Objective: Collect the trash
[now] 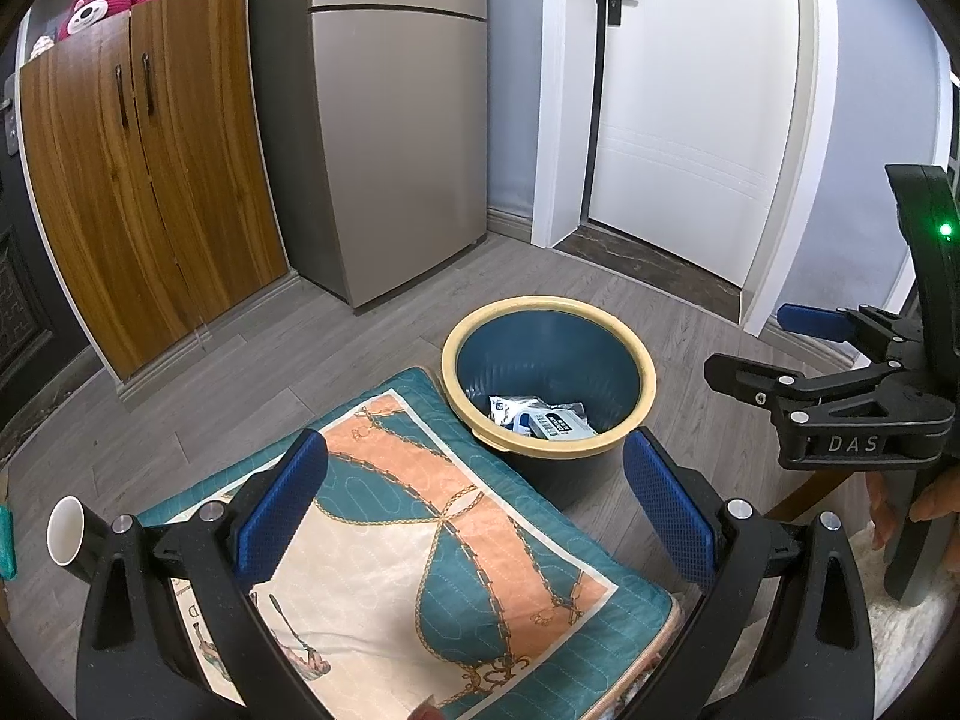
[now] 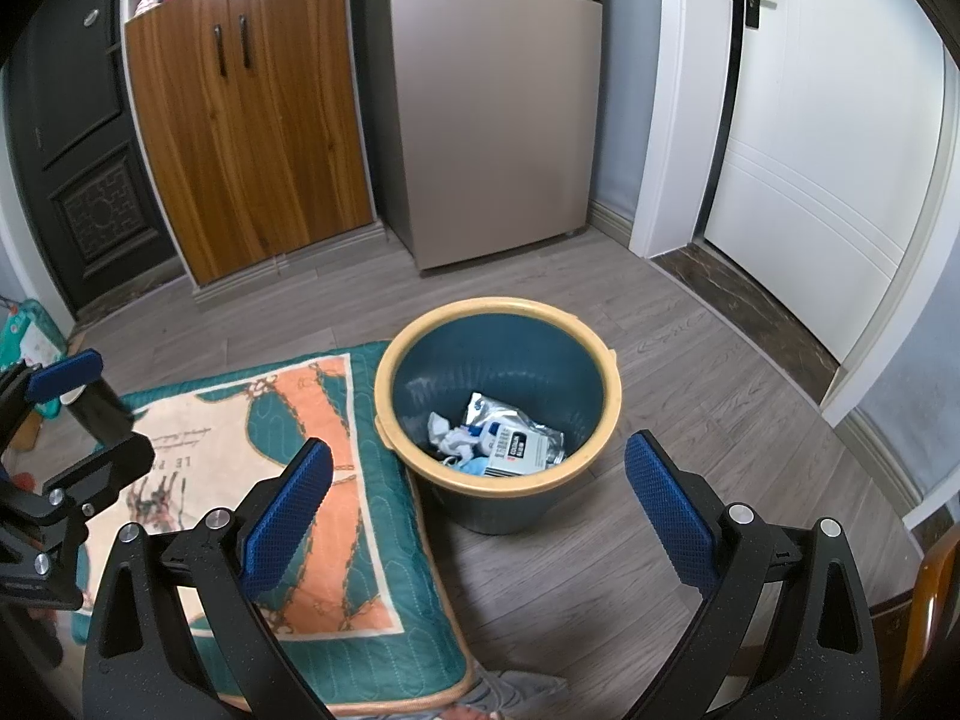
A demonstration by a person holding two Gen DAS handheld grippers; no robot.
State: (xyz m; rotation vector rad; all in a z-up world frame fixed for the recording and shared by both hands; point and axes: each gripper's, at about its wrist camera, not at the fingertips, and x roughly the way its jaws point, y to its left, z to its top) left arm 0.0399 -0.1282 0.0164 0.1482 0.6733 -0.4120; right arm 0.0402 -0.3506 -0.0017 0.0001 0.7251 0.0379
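While both grippers hang spread and empty, the trash already lies in the bin.
Left gripper (image 1: 474,516) hovers over the patterned cushion (image 1: 420,540); right gripper (image 2: 477,510) over the blue bin (image 2: 606,354) on the floor beside it. Crumpled foil wrappers (image 2: 510,432) at the bottom look light, soft and slippery: I'd pinch a folded edge. A paper cup (image 1: 65,531) sits left, thin-walled; grip its rim gently.

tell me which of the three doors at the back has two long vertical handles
The wooden cabinet left of the fridge: its paired doors carry two dark vertical handles. The white door has a lever handle.
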